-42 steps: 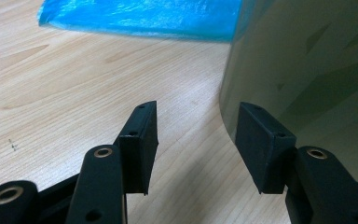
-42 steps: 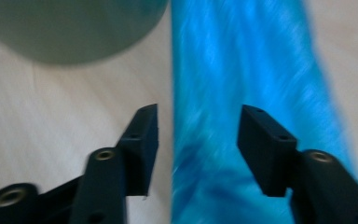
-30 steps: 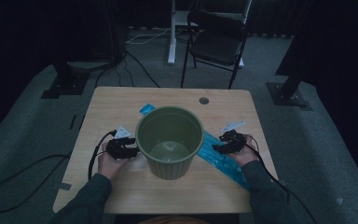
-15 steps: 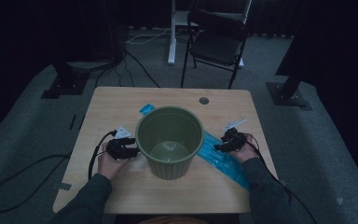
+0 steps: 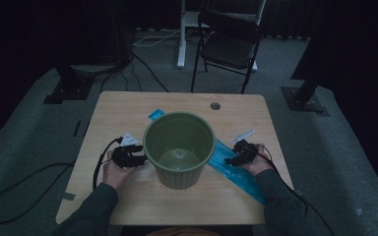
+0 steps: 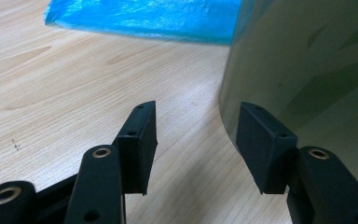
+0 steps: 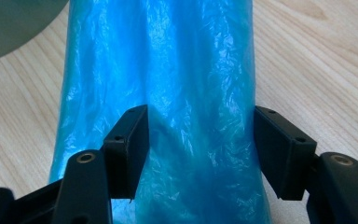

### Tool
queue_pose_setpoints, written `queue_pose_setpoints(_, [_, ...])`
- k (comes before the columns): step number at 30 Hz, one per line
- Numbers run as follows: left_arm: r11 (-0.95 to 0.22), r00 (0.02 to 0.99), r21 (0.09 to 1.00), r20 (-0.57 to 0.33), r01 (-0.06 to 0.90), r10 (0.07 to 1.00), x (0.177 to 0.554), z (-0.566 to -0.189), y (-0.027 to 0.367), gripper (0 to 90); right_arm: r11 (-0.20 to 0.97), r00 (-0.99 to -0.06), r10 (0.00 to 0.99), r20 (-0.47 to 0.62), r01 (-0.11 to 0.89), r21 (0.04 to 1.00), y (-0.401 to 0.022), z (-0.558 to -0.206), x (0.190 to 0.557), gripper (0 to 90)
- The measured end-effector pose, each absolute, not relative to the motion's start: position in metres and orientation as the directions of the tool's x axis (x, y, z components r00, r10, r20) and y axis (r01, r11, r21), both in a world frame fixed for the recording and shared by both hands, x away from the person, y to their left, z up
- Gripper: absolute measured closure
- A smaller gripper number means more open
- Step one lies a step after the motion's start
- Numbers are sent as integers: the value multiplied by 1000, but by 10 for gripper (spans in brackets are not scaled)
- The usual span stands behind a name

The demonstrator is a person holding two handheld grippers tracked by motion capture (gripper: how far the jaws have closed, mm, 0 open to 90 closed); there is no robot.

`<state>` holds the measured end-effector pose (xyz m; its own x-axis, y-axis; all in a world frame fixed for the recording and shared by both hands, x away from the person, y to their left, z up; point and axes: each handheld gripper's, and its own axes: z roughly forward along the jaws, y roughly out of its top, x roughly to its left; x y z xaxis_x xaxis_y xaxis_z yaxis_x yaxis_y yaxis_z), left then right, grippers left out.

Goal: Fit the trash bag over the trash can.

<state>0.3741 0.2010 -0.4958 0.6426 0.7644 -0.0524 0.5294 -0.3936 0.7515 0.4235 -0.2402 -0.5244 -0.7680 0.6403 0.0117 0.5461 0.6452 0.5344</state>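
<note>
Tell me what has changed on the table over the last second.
Nothing visibly changed. The green bucket stands on the blue plastic bag; the left tongs sit open beside the bucket, the right tongs open over the bag.

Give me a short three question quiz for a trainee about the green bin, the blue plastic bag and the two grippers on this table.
1. True or false: the blue plastic bag already lines the inside of the green bin.
2. Which gripper has its jaws over the bag: A) left gripper, B) right gripper?
3. What stands beside the left gripper's jaws?

Key:
1. False. The bag lies flat on the table, passing under or behind the bin, which stands upright.
2. B. Its jaws stand open above the bag, one at each side, not pinching it.
3. The bin's outer wall, close by one open jaw.
</note>
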Motion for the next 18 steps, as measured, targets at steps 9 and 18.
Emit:
queue_pose_setpoints(9, [-390, 641, 753, -55, 531, 766, 373, -495, 203, 482, 655, -768, 641, -2, 546, 523, -240, -522, 423, 543])
queue_pose_setpoints(18, [-387, 642, 755, -59, 530, 765, 372, -494, 203, 483, 659, -760, 650, -1, 563, 499, -239, -518, 429, 887])
